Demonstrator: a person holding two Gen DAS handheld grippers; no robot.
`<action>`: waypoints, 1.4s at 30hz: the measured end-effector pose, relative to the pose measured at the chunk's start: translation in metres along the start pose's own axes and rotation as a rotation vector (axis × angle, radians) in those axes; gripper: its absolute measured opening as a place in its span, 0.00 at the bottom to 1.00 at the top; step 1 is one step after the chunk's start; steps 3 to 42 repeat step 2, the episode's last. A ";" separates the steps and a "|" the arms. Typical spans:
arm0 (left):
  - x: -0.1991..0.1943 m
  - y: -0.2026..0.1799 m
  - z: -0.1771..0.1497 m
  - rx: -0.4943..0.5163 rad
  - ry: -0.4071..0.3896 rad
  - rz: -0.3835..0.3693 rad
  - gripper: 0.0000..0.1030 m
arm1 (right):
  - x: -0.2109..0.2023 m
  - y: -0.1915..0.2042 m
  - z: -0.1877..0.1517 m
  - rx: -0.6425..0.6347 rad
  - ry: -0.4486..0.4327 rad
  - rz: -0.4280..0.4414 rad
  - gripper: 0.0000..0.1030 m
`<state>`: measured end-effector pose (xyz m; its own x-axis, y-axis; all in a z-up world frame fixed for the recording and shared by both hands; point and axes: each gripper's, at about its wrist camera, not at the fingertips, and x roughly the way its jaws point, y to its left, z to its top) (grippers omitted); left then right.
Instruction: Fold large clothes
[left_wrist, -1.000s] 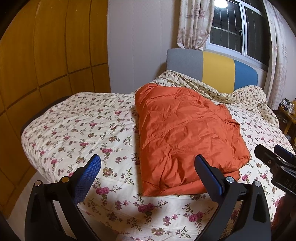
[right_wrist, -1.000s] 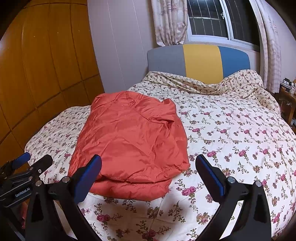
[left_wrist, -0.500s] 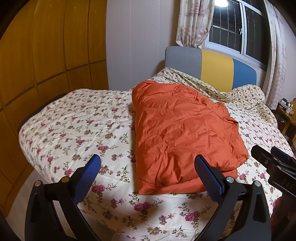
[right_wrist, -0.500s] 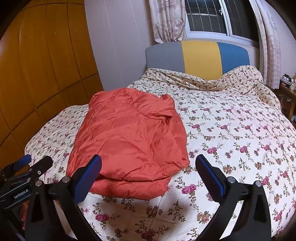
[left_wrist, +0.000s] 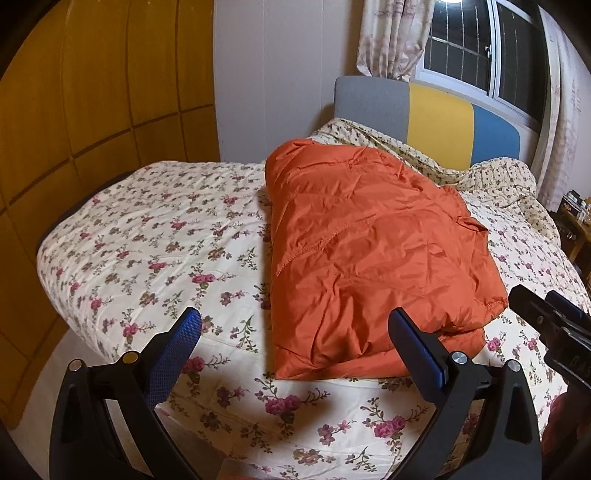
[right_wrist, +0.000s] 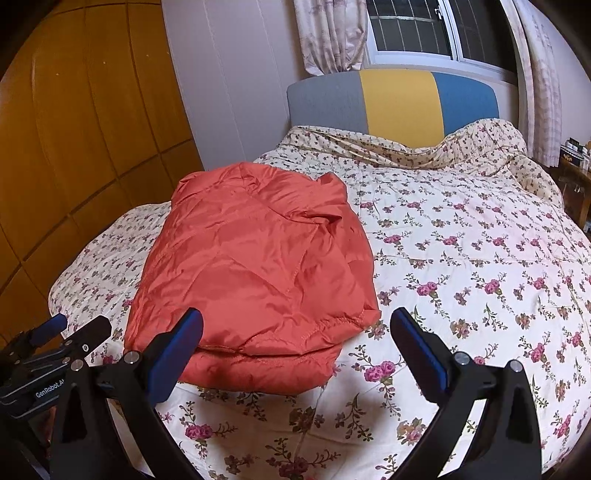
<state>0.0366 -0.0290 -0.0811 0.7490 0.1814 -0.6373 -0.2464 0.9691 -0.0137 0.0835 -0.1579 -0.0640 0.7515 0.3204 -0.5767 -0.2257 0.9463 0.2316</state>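
While folded orange jacket (left_wrist: 369, 258) lies on floral bedspread (right_wrist: 461, 277) | left claw (left_wrist: 295, 339), right claw (right_wrist: 295, 339) wide apart, empty

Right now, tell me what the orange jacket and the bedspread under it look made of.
Orange jacket: seemingly thin nylon or polyester shell, puffy fill; slight sheen, fine crinkles, stitched seams. Floral bedspread: likely matte quilted cotton; printed roses, no shine, faint stitched lines.

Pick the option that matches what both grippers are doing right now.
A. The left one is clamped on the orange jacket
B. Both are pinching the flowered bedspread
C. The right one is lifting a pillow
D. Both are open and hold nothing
D: the left gripper and right gripper both show spread jaws with nothing between them, while the folded orange jacket lies untouched on the bedspread.
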 end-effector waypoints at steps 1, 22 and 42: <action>0.001 0.000 0.000 0.000 0.004 -0.002 0.97 | 0.001 -0.001 0.000 0.001 0.003 0.000 0.98; 0.002 -0.001 0.001 0.001 0.008 -0.001 0.97 | 0.003 -0.002 0.000 0.006 0.005 -0.001 0.98; 0.002 -0.001 0.001 0.001 0.008 -0.001 0.97 | 0.003 -0.002 0.000 0.006 0.005 -0.001 0.98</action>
